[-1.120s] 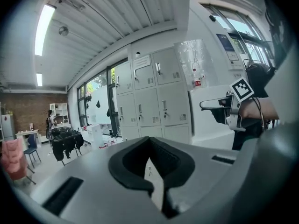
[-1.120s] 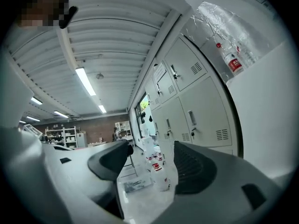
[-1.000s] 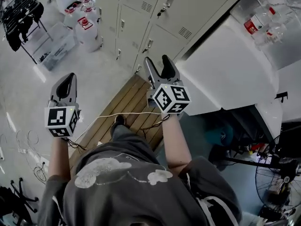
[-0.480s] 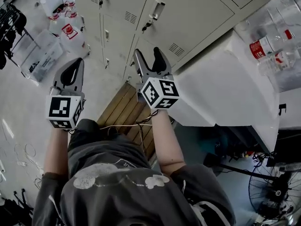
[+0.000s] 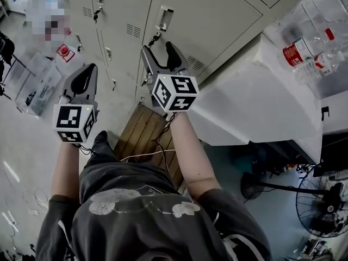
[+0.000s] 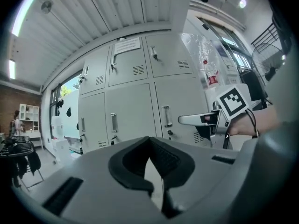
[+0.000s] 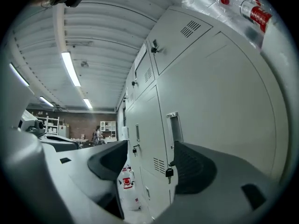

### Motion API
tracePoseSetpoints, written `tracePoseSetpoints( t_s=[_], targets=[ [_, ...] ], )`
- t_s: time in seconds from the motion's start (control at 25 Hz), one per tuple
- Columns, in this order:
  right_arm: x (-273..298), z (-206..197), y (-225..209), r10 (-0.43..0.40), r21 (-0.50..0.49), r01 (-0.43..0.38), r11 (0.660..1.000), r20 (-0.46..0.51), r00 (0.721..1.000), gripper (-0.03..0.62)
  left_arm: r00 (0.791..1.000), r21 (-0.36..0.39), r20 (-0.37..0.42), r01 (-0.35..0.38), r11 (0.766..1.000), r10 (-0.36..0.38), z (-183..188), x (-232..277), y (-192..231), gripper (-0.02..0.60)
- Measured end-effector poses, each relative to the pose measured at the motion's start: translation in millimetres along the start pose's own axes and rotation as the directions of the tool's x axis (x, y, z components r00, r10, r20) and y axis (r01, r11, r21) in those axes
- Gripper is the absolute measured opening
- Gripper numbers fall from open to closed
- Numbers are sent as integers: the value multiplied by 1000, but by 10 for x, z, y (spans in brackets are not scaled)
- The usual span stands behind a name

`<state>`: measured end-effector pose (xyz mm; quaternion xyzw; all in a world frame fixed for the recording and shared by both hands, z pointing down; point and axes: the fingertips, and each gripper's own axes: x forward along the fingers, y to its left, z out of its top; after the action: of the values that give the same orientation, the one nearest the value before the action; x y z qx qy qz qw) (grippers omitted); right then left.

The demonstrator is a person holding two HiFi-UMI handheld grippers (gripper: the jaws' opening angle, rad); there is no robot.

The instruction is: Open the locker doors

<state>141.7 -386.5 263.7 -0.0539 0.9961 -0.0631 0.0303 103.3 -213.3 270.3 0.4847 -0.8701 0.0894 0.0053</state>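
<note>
A bank of grey lockers point(image 5: 217, 10) fills the top of the head view, all doors closed. One door has a recessed handle point(image 5: 165, 18) with a key point(image 5: 154, 37) hanging in the lock under it. My right gripper point(image 5: 158, 48) is open just below that handle and touches nothing. In the right gripper view the handle point(image 7: 174, 125) and the key point(image 7: 169, 172) show between its jaws point(image 7: 150, 148). My left gripper point(image 5: 86, 69) hangs shut and empty to the left, away from the doors. The left gripper view shows its closed jaws point(image 6: 149, 146), the lockers point(image 6: 131, 111) and the right gripper point(image 6: 196, 120).
A white cabinet point(image 5: 244, 102) stands right of the lockers, with bagged water bottles point(image 5: 304, 48) on top. A wooden board point(image 5: 149, 135) and a white cable point(image 5: 141, 155) lie on the floor at my feet. A water jug point(image 5: 65, 53) and clear box point(image 5: 32, 83) sit left; a fan point(image 5: 326, 200) at lower right.
The person has stepped closer to the lockers. Both grippers rose toward the doors, and the right gripper, still open, now sits just under the handle and key.
</note>
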Motion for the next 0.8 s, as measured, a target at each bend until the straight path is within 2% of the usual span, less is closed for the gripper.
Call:
tracePoseSetpoints(
  t_s=[0.2,0.32,0.52,0.6,0.8],
  targets=[
    [403,-61,-59,-36,-44,36,998,18,999,301,997,-5,22,74,997,-74,-178,412,167,9],
    [625,-63,-162,-103,-64,106,992,48,993,301,990,0,10,142,990,-142,-328,680,275,9],
    [874,10,-273,-228,-106,239,965,106,968,301,971,-10,4,241,971,-241,-418,1114,583,9],
    [937,18,-309,-275,-133,289,948,116,954,301,956,-7,15,292,956,-292,-419,1270,641,9],
    [1059,40,-395,-384,-190,409,893,155,910,299,903,13,41,427,904,-427,-510,1553,665,9]
  ],
)
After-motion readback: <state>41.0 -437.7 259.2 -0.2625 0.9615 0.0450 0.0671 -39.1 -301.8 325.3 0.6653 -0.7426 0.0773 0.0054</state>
